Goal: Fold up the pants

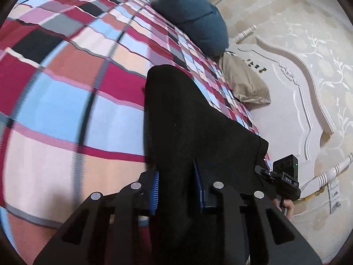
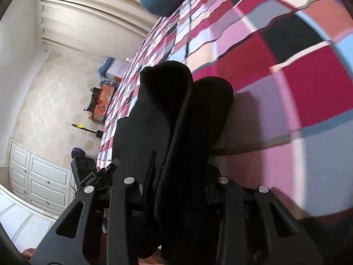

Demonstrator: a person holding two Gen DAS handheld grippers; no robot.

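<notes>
The black pants point(image 1: 194, 128) hang in front of the checked bedspread point(image 1: 66, 88). My left gripper point(image 1: 177, 190) is shut on their cloth, which fills the gap between its blue pads point(image 1: 155, 190). In the right wrist view the pants point(image 2: 176, 121) show as two thick black folds rising from my right gripper point(image 2: 178, 190), which is shut on them; its fingertips are hidden by the cloth. The right gripper also shows in the left wrist view point(image 1: 284, 176), at the pants' far edge, and the left gripper in the right wrist view point(image 2: 88, 170).
A blue cushion point(image 1: 198, 17) and a beige pillow point(image 1: 245, 81) lie at the head of the bed by the carved white headboard point(image 1: 293, 101). In the right wrist view, white cabinet drawers point(image 2: 44, 181) and a cluttered bedside stand point(image 2: 103, 101) line the wall beside the bed point(image 2: 286, 66).
</notes>
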